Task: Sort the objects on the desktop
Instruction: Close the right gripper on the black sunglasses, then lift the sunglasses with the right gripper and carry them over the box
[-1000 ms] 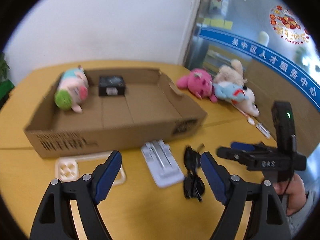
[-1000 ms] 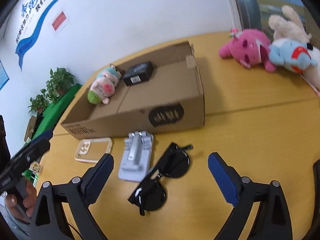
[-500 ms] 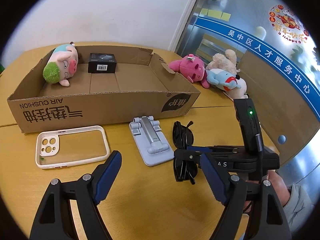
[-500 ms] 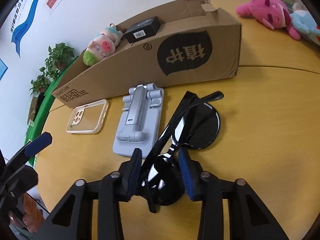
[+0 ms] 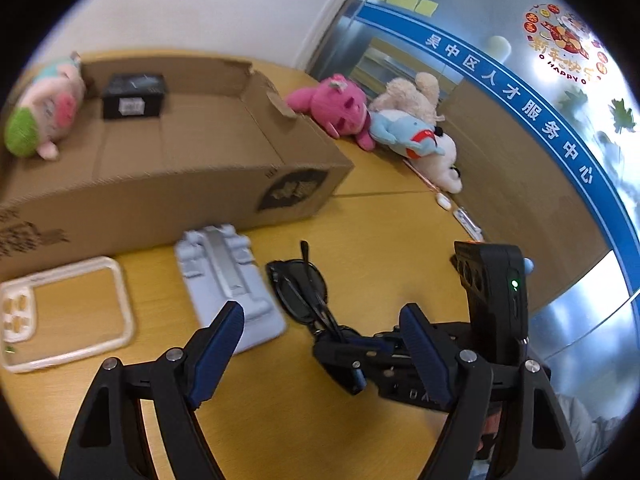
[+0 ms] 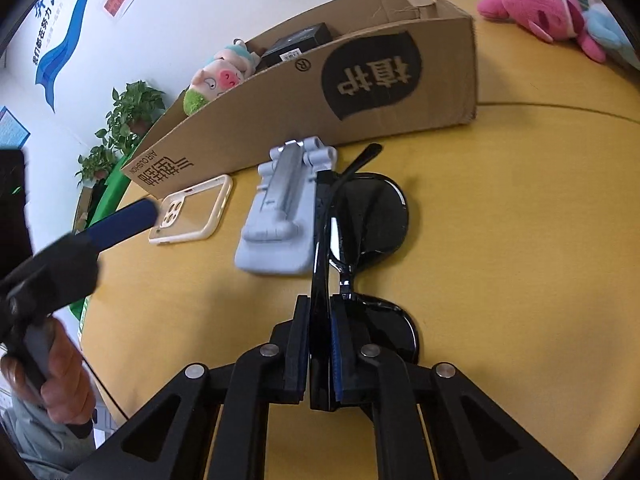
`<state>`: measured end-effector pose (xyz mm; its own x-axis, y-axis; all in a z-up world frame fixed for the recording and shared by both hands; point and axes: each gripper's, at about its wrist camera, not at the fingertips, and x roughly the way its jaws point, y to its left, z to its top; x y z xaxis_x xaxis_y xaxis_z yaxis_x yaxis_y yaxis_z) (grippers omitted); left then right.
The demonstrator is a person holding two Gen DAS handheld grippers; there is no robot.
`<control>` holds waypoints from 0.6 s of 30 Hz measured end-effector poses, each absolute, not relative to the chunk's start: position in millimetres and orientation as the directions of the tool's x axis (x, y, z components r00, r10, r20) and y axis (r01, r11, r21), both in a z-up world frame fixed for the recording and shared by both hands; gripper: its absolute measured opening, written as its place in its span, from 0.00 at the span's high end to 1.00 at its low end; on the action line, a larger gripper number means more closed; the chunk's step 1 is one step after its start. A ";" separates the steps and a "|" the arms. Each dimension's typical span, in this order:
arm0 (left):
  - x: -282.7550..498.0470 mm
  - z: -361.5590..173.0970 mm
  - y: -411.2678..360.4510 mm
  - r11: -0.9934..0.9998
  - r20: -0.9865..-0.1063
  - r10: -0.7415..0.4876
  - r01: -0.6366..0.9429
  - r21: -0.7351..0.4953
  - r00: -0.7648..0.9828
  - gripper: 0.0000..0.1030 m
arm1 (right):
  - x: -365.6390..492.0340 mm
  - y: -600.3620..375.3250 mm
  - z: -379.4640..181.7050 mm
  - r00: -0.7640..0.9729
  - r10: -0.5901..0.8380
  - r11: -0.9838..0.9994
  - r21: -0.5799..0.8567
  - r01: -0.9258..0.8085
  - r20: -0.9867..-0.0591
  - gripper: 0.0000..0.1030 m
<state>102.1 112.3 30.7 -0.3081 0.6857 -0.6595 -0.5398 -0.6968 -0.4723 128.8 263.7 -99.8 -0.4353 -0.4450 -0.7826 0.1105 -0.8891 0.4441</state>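
Black sunglasses [image 6: 372,216] lie folded on the yellow table, and my right gripper [image 6: 320,304] is shut on their near end, the pads pressing the frame from both sides. In the left wrist view the same sunglasses [image 5: 298,288] reach out from the right gripper [image 5: 340,344]. My left gripper [image 5: 320,314] hovers above the table with its jaws wide and closing slightly, pressing on nothing. A grey phone stand [image 6: 280,220] lies just left of the sunglasses, and a cream phone case [image 6: 192,208] lies further left.
A shallow cardboard box [image 5: 200,192] behind the items holds a pig plush [image 5: 44,112] and a small black box [image 5: 134,96]. A pink plush [image 5: 336,108] and a blue-and-white plush [image 5: 412,140] lie at the back right by the wall. A hand holds the left gripper's handle.
My right gripper came down over the sunglasses and shut on their frame. The left gripper dropped and swung toward the phone stand and sunglasses, still wide.
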 end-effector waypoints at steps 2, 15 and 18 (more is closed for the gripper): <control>96.4 19.2 126.5 -0.664 -0.660 0.711 -0.540 -0.518 -0.241 0.40 | 133.8 267.6 -100.2 -0.440 -0.448 -0.886 0.453 0.101 -0.779 0.93; 87.8 -8.3 151.2 -0.664 -0.696 0.704 -0.474 -0.578 -0.138 0.70 | 149.5 276.7 -100.8 -0.452 -0.479 -0.865 0.491 0.099 -0.752 0.93; 86.2 -8.7 143.9 -0.683 -0.697 0.698 -0.445 -0.579 -0.163 0.69 | 152.1 278.5 -101.6 -0.457 -0.480 -0.864 0.495 0.095 -0.749 0.93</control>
